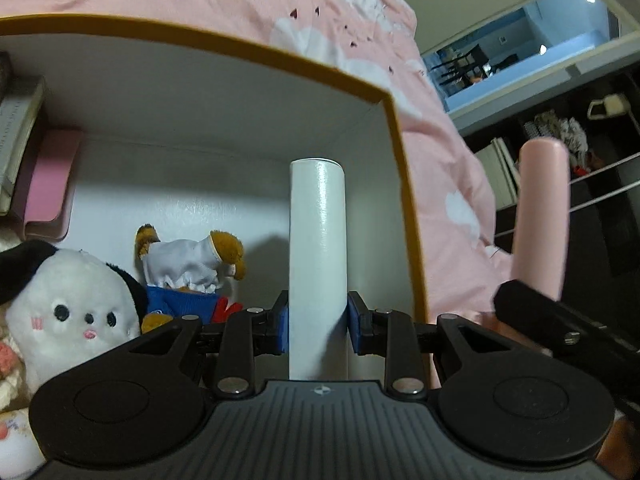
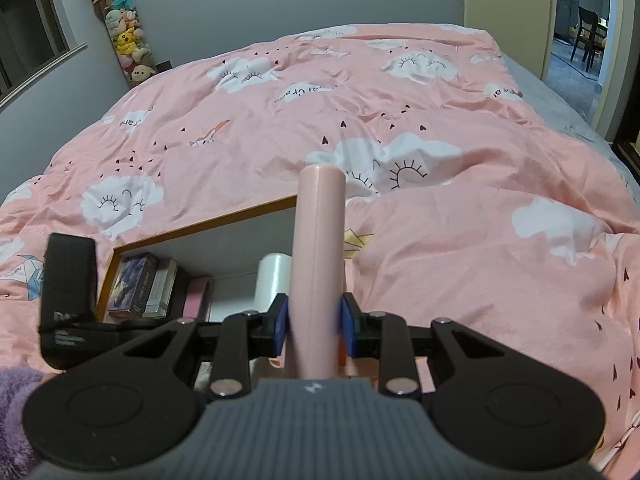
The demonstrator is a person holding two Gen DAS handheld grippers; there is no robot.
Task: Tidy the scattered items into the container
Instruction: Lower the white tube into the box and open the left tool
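Note:
My left gripper [image 1: 318, 326] is shut on a white cylinder [image 1: 317, 248], held upright inside the orange-rimmed white box [image 1: 248, 92]. Its blue pads [image 1: 283, 330] press both sides of the tube. In the box lie a white plush dog [image 1: 68, 312], a small brown bear in white and blue clothes [image 1: 192, 276], a pink case [image 1: 50, 176] and books [image 1: 18, 136]. My right gripper [image 2: 314, 326] is shut on a pink cylinder [image 2: 318, 256], upright just over the box's near right part [image 2: 224, 216]. The pink cylinder [image 1: 542, 220] also shows right of the box in the left wrist view.
The box sits on a bed with a pink cloud-print duvet [image 2: 460, 240]. A tall column of plush toys [image 2: 124, 40] stands in the far left corner. An open doorway [image 2: 584, 32] is at the right. A purple fuzzy sleeve [image 2: 16, 408] shows at lower left.

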